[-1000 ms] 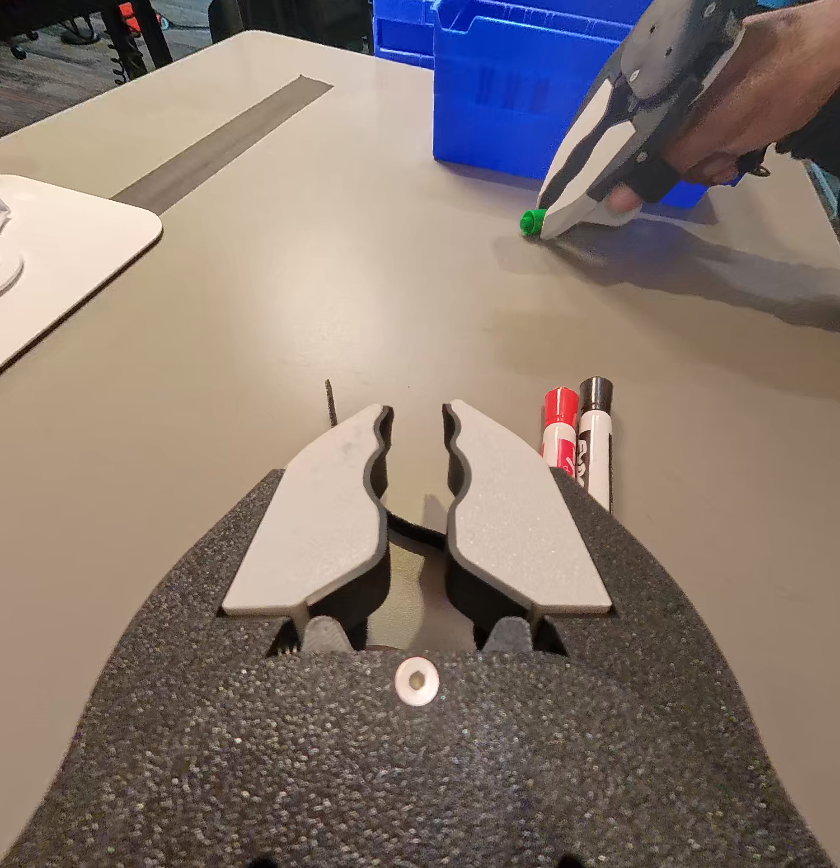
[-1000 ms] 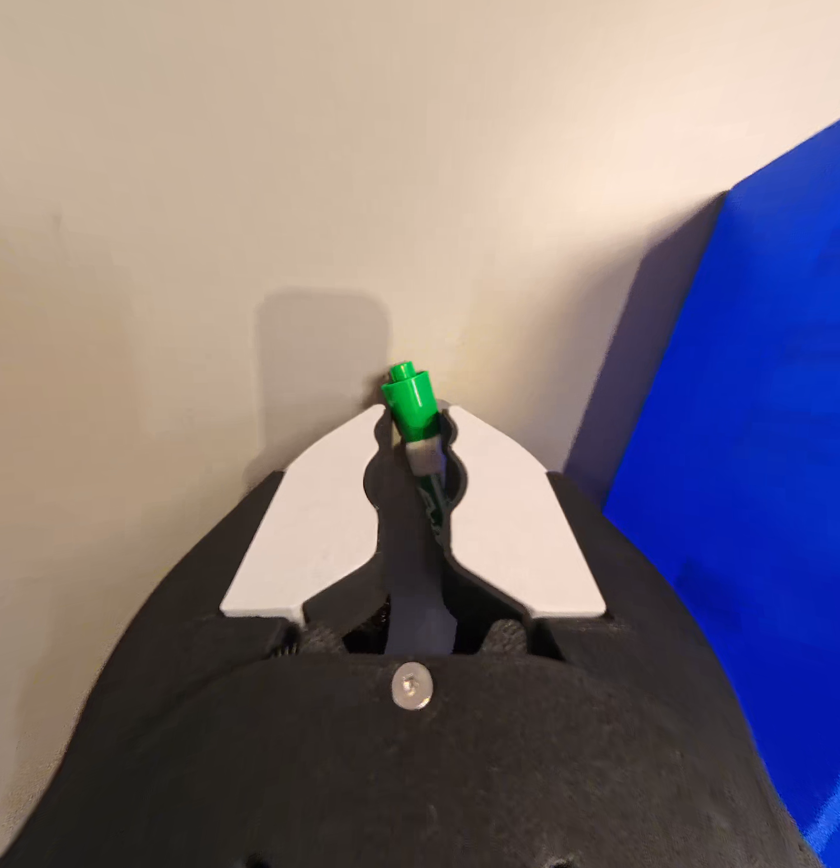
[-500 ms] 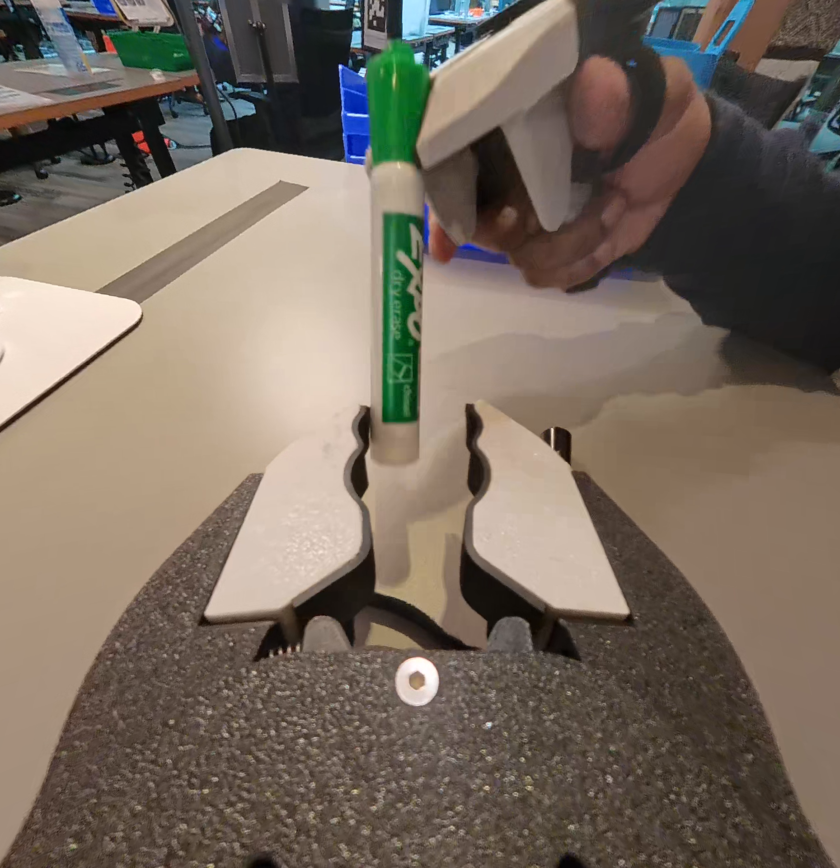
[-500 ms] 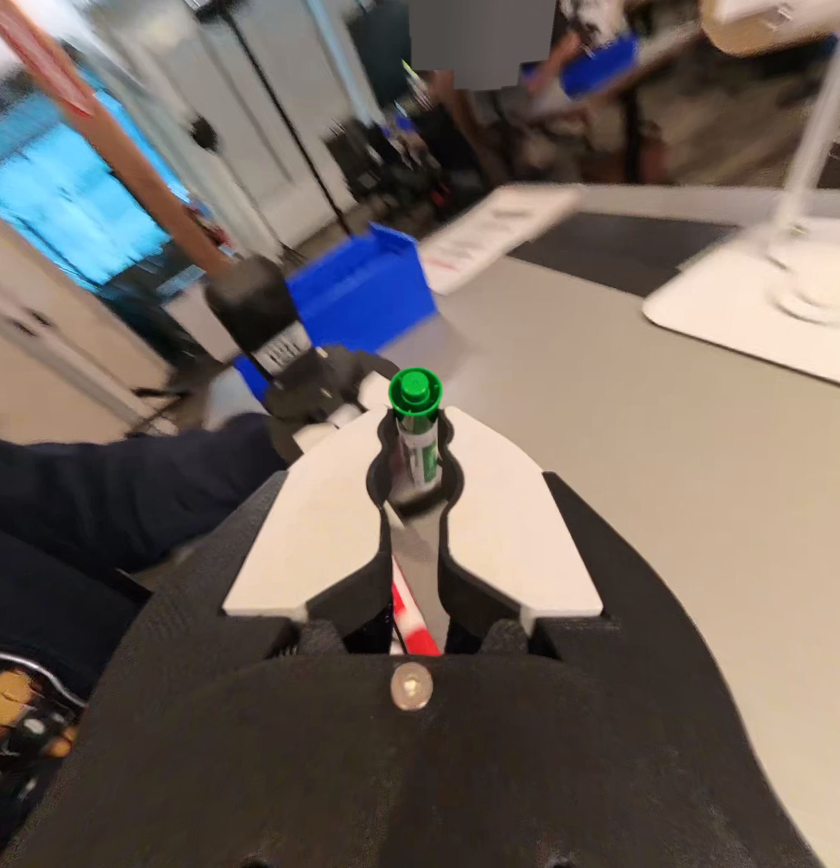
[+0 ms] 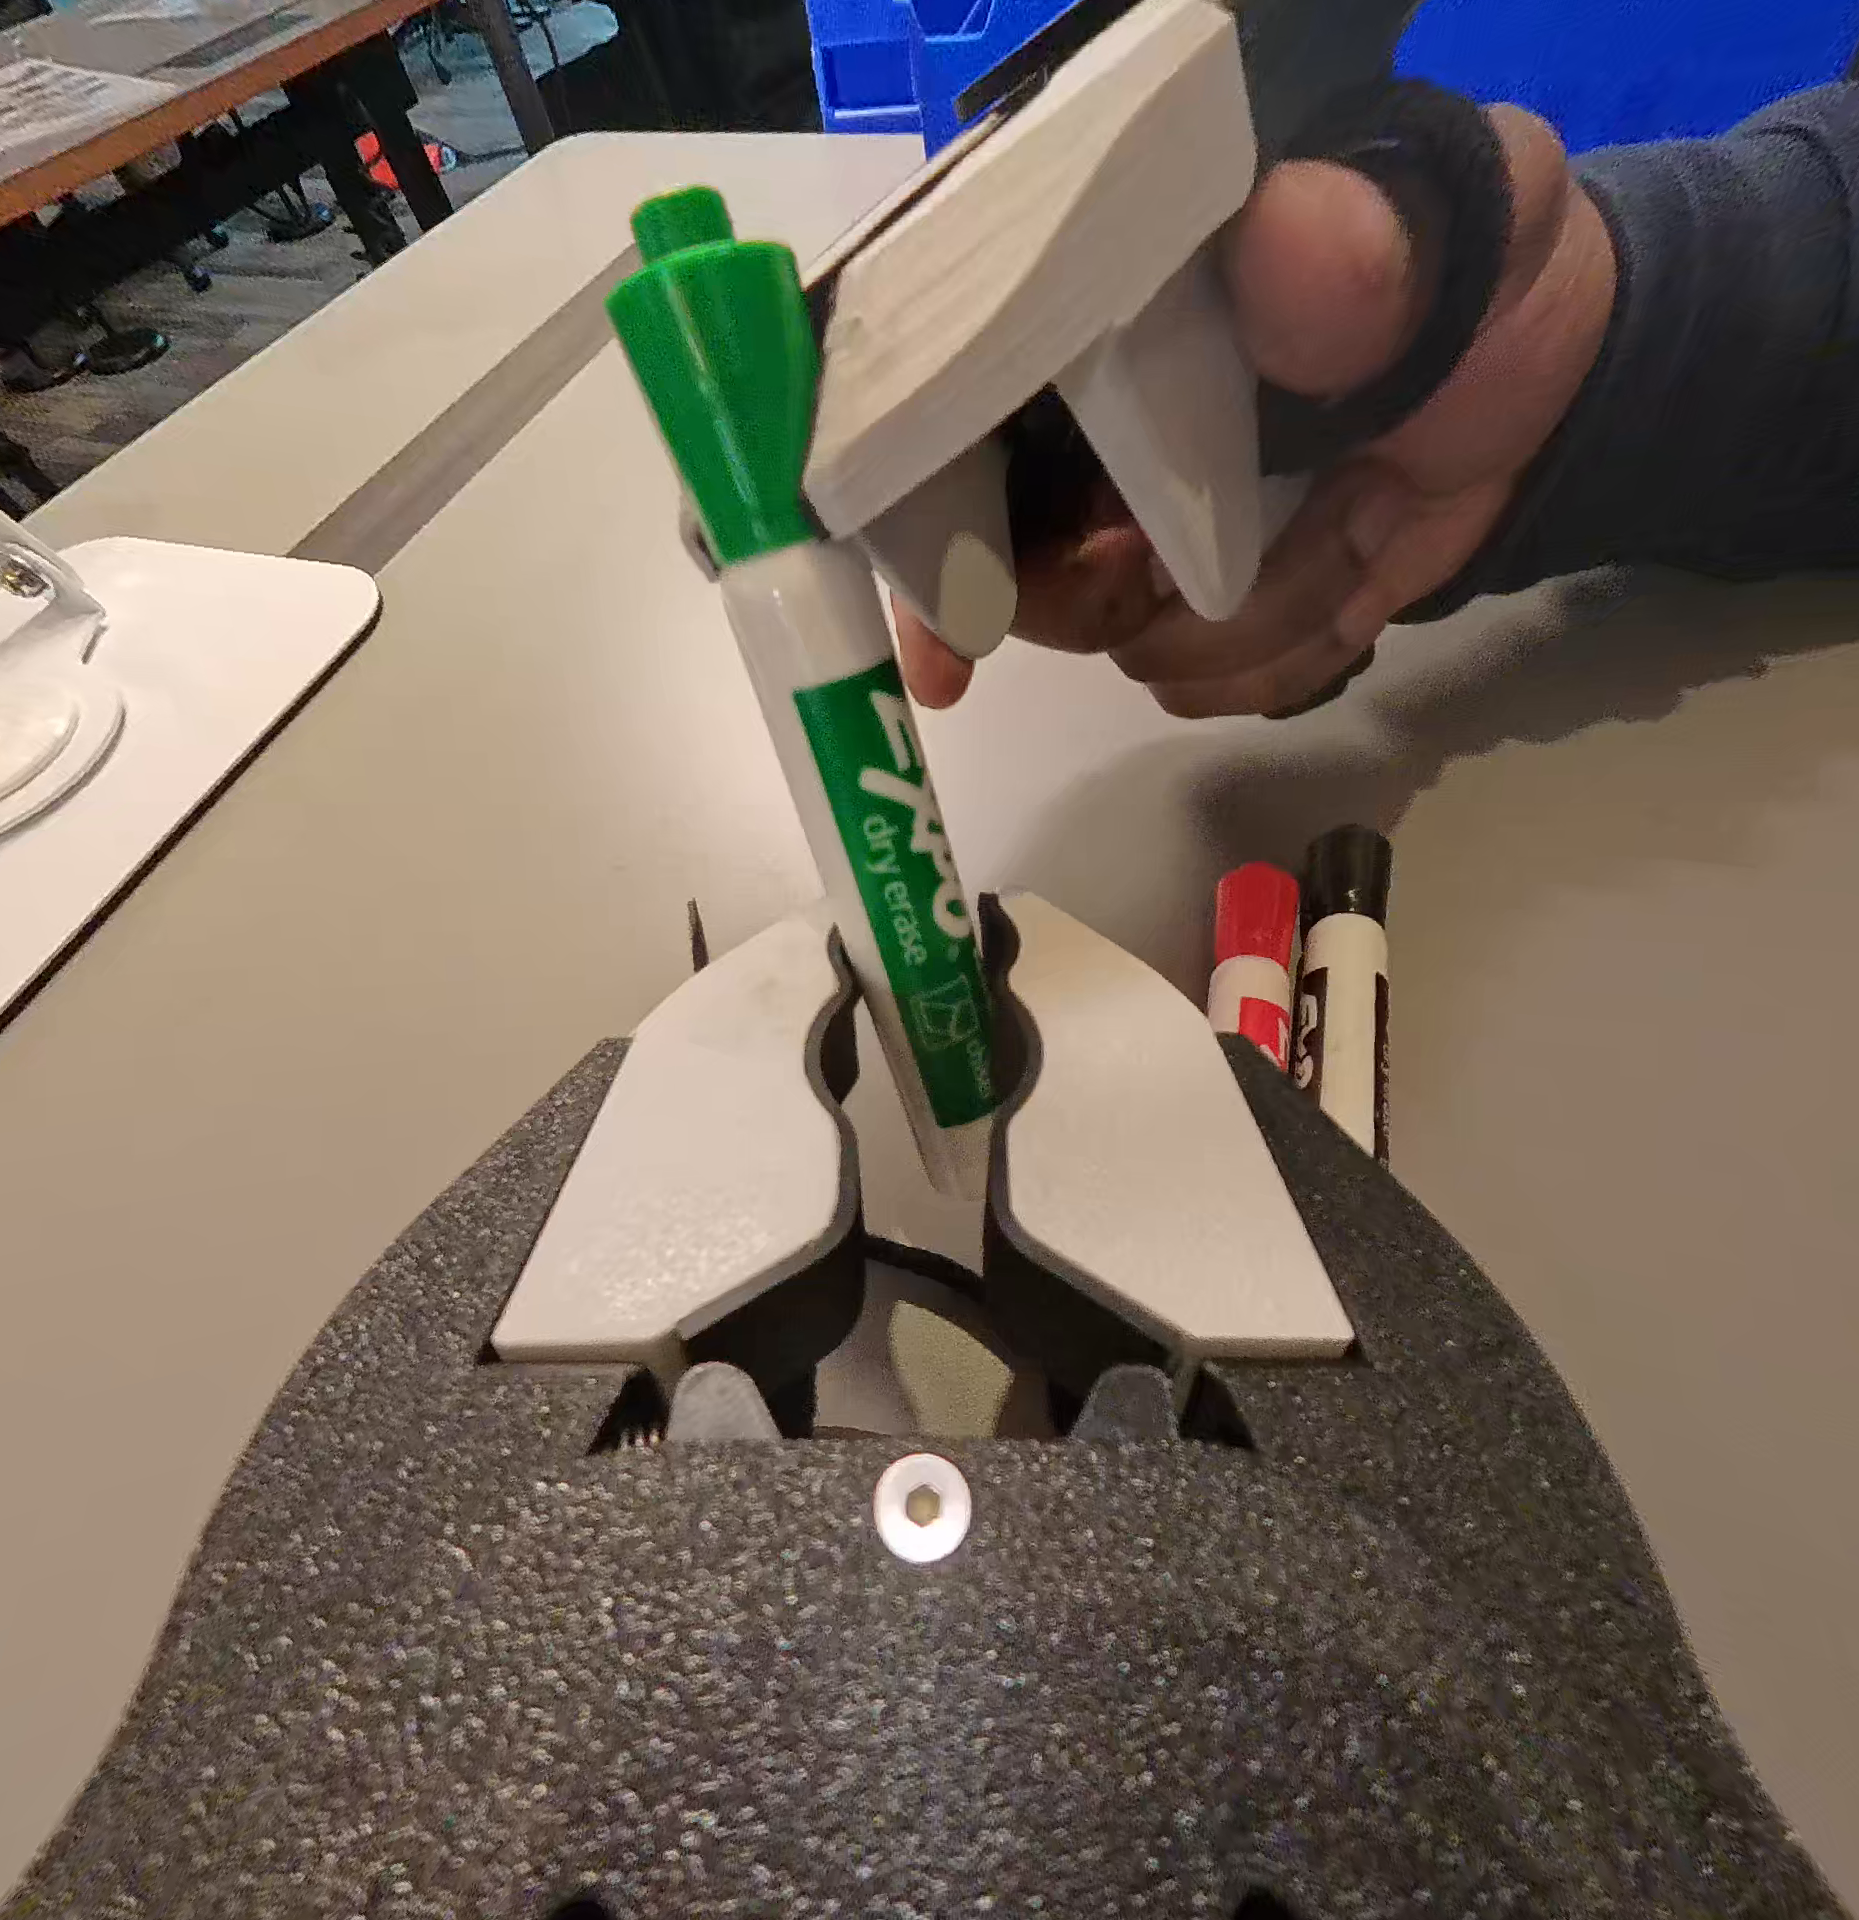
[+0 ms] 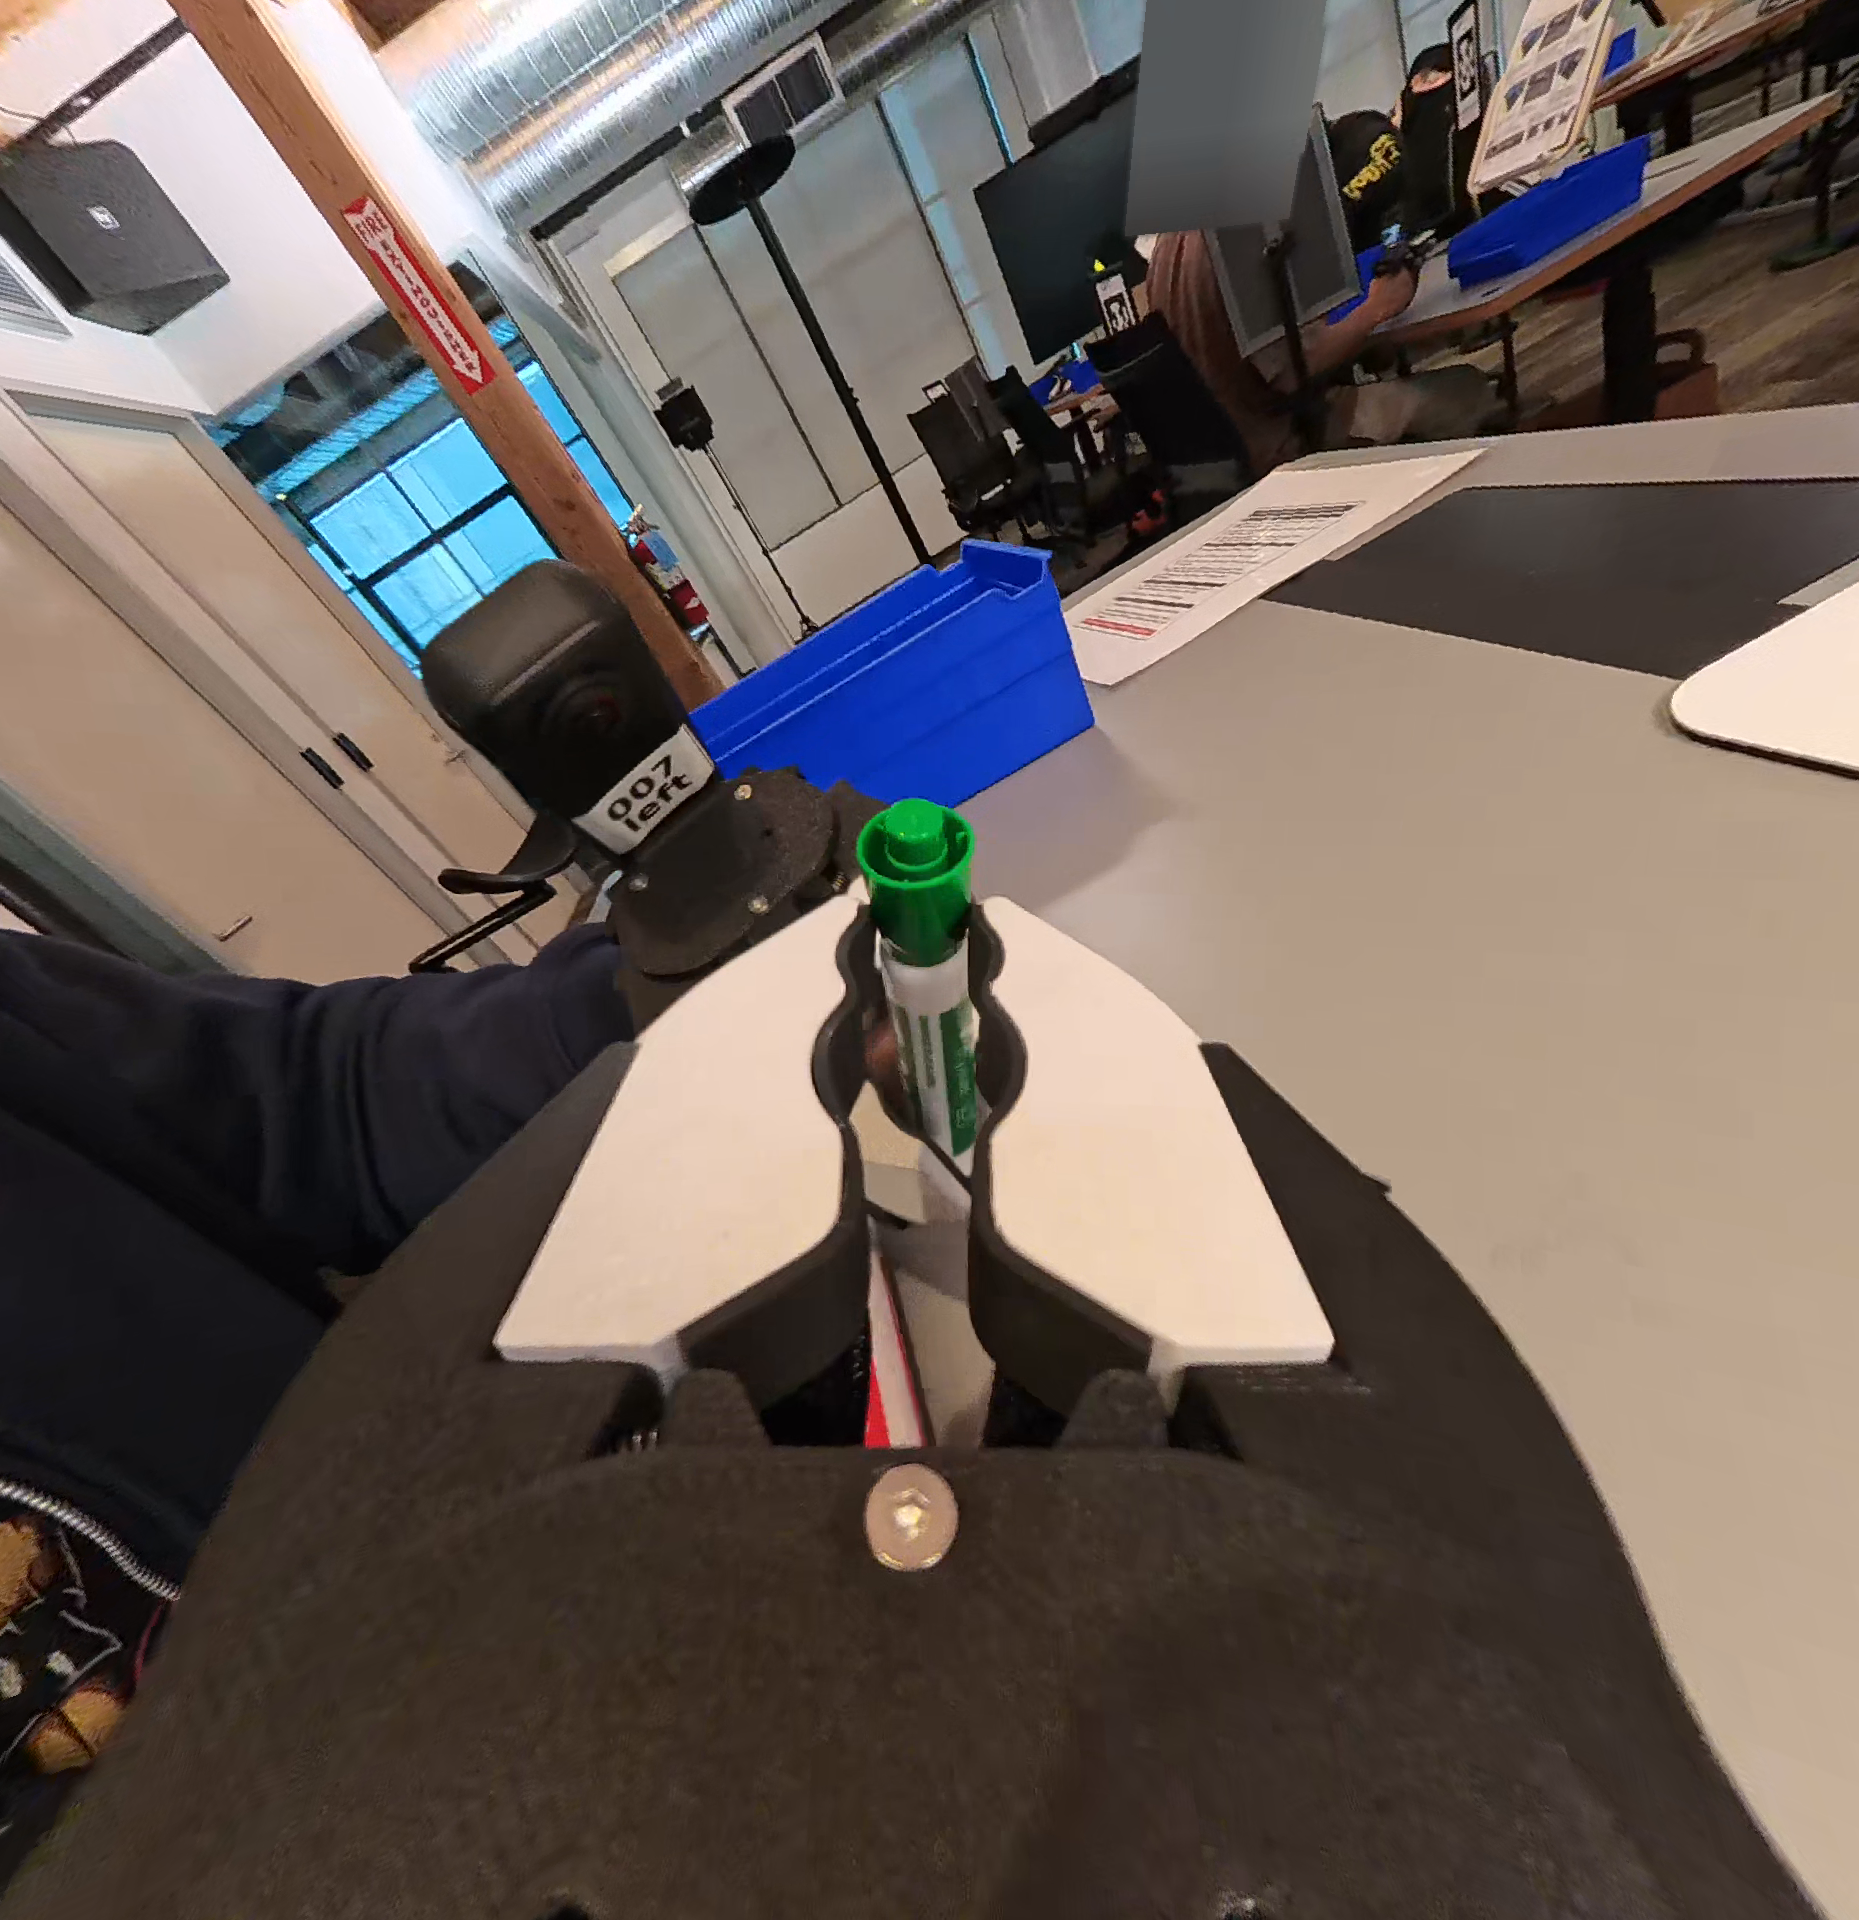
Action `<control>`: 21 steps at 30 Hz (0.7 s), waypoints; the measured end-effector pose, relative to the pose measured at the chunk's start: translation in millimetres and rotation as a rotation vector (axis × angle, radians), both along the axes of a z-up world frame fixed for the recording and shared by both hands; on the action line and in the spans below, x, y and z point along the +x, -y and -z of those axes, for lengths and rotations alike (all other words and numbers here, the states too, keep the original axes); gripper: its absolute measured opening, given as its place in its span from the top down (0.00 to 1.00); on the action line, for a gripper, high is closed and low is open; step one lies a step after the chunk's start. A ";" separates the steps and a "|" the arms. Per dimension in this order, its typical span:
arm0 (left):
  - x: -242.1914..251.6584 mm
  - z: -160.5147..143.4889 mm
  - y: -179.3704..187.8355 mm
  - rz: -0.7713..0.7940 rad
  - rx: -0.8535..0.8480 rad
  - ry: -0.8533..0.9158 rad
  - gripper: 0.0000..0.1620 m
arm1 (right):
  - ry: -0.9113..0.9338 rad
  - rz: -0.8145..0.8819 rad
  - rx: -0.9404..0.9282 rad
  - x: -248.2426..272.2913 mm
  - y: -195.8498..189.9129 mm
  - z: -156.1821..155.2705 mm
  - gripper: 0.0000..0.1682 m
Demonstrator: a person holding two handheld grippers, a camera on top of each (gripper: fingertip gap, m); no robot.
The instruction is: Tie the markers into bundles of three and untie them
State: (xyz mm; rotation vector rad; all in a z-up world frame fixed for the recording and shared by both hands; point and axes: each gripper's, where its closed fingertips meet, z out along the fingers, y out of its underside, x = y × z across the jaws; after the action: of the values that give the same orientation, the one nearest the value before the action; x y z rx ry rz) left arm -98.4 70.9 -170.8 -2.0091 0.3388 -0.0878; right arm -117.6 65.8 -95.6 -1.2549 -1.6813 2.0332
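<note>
My right gripper [image 6: 920, 925] is shut on a green-capped marker [image 6: 930, 1029] just below its cap and holds it nearly upright, cap up. In the left wrist view the right gripper [image 5: 790, 488] lowers the green marker's [image 5: 883, 831] bottom end between the fingers of my left gripper [image 5: 914, 925]. The left jaws stand slightly apart around it, with a small gap on the left side. A thin black loop [image 5: 909, 1259] shows under the left fingers. A red marker [image 5: 1252, 966] and a black marker [image 5: 1340, 987] lie side by side on the table, right of the left gripper.
The grey table [image 5: 489, 831] carries a white pad [image 5: 177, 665] at the left and blue bins [image 5: 1631, 62] at the back. The right wrist view shows a blue bin [image 6: 904, 675], a printed sheet [image 6: 1247, 551] and the pad [image 6: 1798, 696]. A person's hand [image 5: 1372, 468] holds the right gripper. My hands' fingertips stand some 7 cm from each other.
The right gripper lifted the green marker off the table by the blue bin, carried it to the left gripper and lowered its end between the left fingers, which have since narrowed.
</note>
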 end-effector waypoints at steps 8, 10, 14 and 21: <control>8.5 4.6 -5.3 -0.008 -0.019 0.009 0.81 | -0.046 -0.058 -0.022 -2.5 20.6 -2.1 0.90; 8.8 2.1 -6.2 -0.012 -0.009 0.035 0.80 | -0.056 -0.051 -0.059 -1.9 19.1 -4.3 0.90; 7.8 -4.1 -6.9 -0.025 0.017 0.093 0.80 | -0.093 -0.025 -0.111 -1.3 16.1 -10.8 0.90; 10.3 -10.5 -7.9 -0.032 0.040 0.123 0.79 | -0.158 -0.011 -0.153 3.8 19.8 -23.6 0.90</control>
State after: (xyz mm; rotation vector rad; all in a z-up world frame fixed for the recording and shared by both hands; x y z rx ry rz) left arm -88.1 78.8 -160.2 -1.9584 0.2282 -0.1819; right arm -113.7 46.0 -71.9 -1.0975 -1.4908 2.2392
